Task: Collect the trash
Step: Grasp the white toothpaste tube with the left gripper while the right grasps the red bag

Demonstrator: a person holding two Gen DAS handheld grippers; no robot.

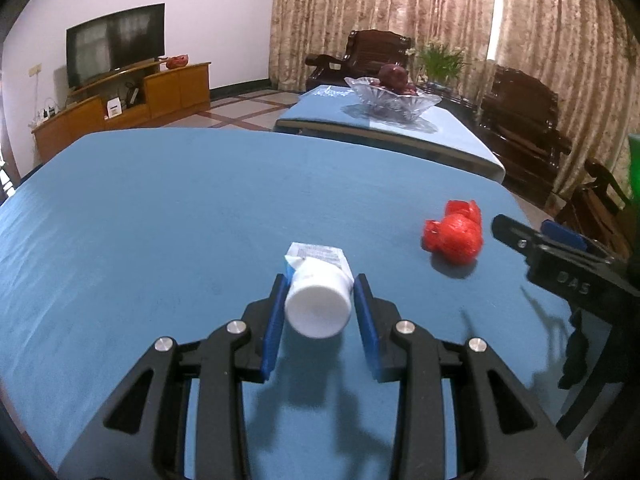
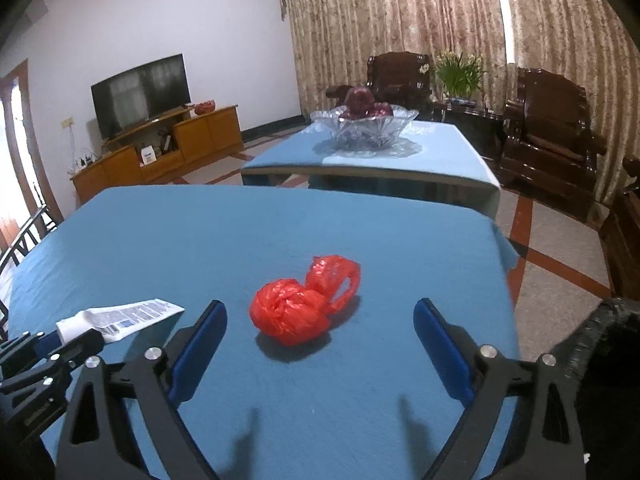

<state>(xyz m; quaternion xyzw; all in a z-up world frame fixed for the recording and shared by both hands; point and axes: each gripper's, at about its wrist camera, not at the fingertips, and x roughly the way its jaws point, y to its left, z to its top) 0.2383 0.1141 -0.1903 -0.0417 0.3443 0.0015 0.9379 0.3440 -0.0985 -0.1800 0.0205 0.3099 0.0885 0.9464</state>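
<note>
tube [image 2: 120, 318]: cap end hidden by left gripper [image 2: 48, 356] | label print perhaps illegible

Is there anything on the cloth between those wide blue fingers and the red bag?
Nothing: in the right wrist view, only bare blue tablecloth lies between the open right gripper and the red bag.

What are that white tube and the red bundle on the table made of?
The tube looks like soft plastic, matte white with a printed label, flattened at its far end; its cap looks like hard, smooth plastic. The red bundle seems to be thin plastic bag film: glossy, crinkled, knotted, slightly see-through.
</note>
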